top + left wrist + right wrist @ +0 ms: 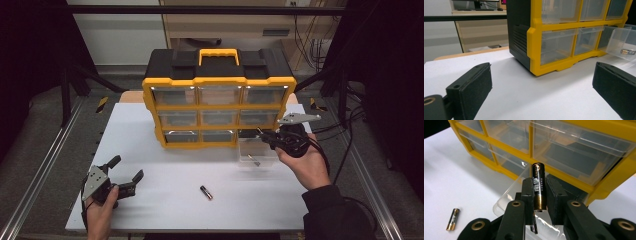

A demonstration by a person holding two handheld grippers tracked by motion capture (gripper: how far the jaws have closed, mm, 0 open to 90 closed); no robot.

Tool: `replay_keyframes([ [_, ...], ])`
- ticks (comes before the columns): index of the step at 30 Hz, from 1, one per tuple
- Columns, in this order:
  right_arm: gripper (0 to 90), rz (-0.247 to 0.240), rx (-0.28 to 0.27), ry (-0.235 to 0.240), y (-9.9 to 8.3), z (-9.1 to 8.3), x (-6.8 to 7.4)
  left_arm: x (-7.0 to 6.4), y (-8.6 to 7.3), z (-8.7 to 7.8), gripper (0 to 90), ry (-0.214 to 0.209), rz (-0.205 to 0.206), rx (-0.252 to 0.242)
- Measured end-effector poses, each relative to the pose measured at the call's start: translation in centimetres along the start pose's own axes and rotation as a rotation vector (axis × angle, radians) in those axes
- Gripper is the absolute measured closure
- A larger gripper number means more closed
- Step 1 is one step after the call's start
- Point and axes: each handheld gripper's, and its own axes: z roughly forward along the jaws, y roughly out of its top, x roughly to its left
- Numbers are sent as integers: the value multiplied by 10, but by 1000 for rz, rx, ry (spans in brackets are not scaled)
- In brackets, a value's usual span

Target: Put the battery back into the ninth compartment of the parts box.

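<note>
- Batteries are going into the pulled-out clear drawer [257, 152] at the bottom right of the yellow organizer [218, 107]; I judge it is left pulled forward so its open top can take them from above.
- Right gripper [539, 188] is clamped on a battery [538, 187], jaws pressing its sides, one end pointing toward the organizer; in the high view it hovers over the drawer, likely about to let go.
- One battery already lies in that drawer [627, 52].
- Another loose battery [206, 192] rests on the white table [150, 150], well apart from both grippers, apparently next in line.
- Left gripper [125, 172] waits near the front left edge, jaws spread wide and holding nothing.
- Drawer walls are transparent and hard to trace; the slot behind it is dark, and the other drawers' contents cannot be made out.
</note>
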Motion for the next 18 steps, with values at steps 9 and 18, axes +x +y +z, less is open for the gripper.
replay_keyframes([
  [9,767,0,37,0,-4,9,1,1,0,-1,22,2,1,-2],
  [18,766,-1,75,2,-10,21,4,1,1,-1,23,1,3,-2],
])
